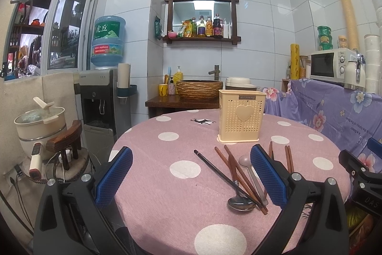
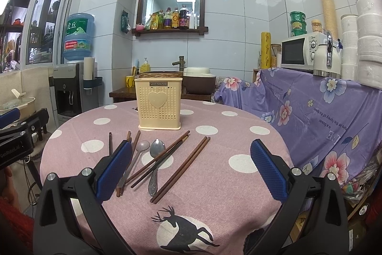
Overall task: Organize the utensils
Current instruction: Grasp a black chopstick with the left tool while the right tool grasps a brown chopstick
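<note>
A cream perforated utensil holder with a heart stands upright at the far side of the round pink table. In front of it lie loose brown chopsticks, a metal spoon, a pale spoon and a dark chopstick. My left gripper is open above the table, left of the pile. My right gripper is open above the chopsticks. Both are empty.
A purple floral cloth covers a counter at the right with a microwave. A water dispenser and a pot stand at the left. A sink basin is behind the table.
</note>
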### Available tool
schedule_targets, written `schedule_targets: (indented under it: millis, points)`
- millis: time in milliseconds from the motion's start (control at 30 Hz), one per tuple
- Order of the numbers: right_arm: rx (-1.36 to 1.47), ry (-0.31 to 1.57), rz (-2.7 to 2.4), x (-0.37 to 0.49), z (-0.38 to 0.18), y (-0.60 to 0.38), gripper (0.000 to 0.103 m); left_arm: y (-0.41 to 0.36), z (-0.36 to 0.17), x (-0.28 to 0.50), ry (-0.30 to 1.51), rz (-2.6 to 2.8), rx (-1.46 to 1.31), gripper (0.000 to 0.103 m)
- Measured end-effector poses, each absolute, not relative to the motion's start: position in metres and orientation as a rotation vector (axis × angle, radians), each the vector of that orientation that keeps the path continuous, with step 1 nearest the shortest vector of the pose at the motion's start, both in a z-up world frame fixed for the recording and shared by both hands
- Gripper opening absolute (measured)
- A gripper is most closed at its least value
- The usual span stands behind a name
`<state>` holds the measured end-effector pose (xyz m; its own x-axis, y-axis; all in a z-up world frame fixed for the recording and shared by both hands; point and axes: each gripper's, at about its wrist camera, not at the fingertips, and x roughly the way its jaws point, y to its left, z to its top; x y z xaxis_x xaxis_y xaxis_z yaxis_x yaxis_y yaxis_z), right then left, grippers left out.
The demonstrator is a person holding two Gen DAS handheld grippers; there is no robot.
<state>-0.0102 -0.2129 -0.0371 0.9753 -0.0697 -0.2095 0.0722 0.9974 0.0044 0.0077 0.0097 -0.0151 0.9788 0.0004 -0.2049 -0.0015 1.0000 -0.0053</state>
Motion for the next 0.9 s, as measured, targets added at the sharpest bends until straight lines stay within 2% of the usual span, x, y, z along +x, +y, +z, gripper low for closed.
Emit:
schedule_targets:
  millis: [767, 900]
  points:
    - [0.110, 0.606, -0.033, 0.111, -0.063, -0.243, 0.097, 0.029, -0.040, 0.138, 0.637, -0.055, 0.015, 0.098]
    - [0.134, 0.676, -0.044, 0.133, -0.069, -0.248, 0.088, 0.031, -0.043, 0.162, 0.705, -0.068, 0.011, 0.088]
